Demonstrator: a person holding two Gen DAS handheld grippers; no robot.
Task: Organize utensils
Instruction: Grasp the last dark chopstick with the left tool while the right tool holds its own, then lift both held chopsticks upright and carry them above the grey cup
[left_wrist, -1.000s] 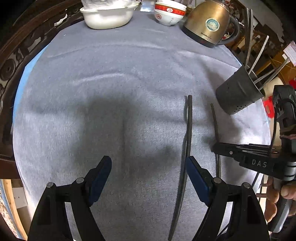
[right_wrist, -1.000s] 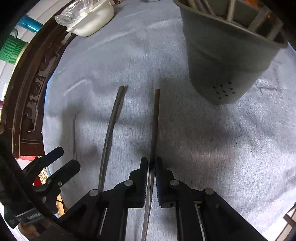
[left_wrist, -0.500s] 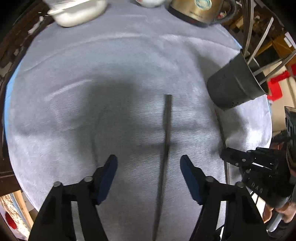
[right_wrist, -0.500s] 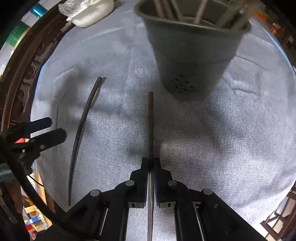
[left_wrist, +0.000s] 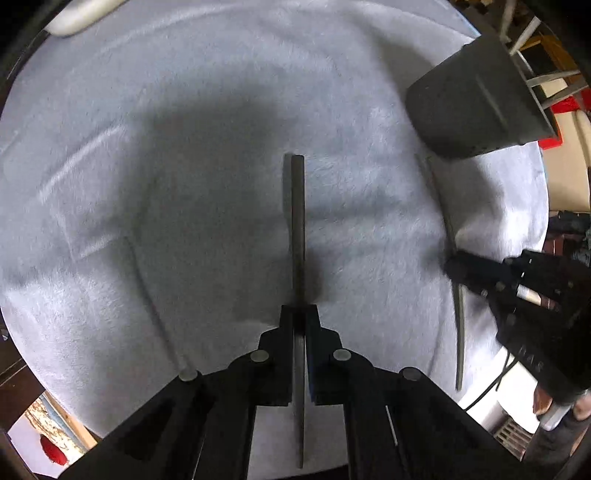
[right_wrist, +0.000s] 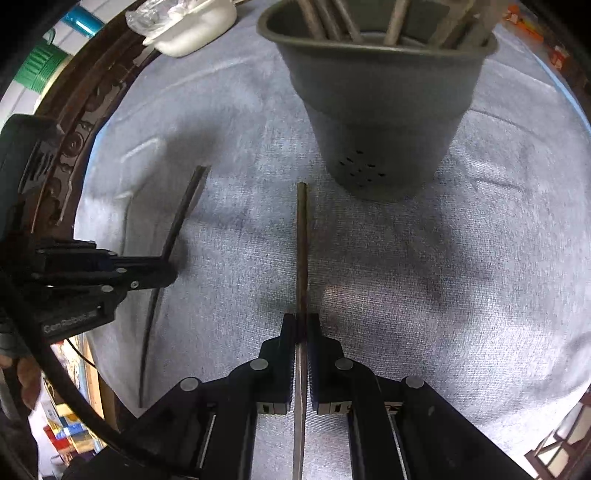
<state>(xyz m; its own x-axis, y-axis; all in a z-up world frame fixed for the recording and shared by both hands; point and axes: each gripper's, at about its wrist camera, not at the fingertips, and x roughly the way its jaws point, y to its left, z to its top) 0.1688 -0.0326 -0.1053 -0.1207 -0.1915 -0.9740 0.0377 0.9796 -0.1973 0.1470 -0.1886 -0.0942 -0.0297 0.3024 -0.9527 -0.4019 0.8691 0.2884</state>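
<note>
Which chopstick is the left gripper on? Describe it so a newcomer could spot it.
Start at the dark grey utensil holder standing on the grey tablecloth. Two dark chopsticks lie in front of it, roughly side by side. The left gripper is shut on the chopstick farther from the holder, nearer the carved wooden table rim; the other chopstick, pinched by the right gripper, points almost at the holder's base.

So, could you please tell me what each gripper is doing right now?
Left gripper: closed on a chopstick.
Right gripper: closed on the other chopstick.
</note>
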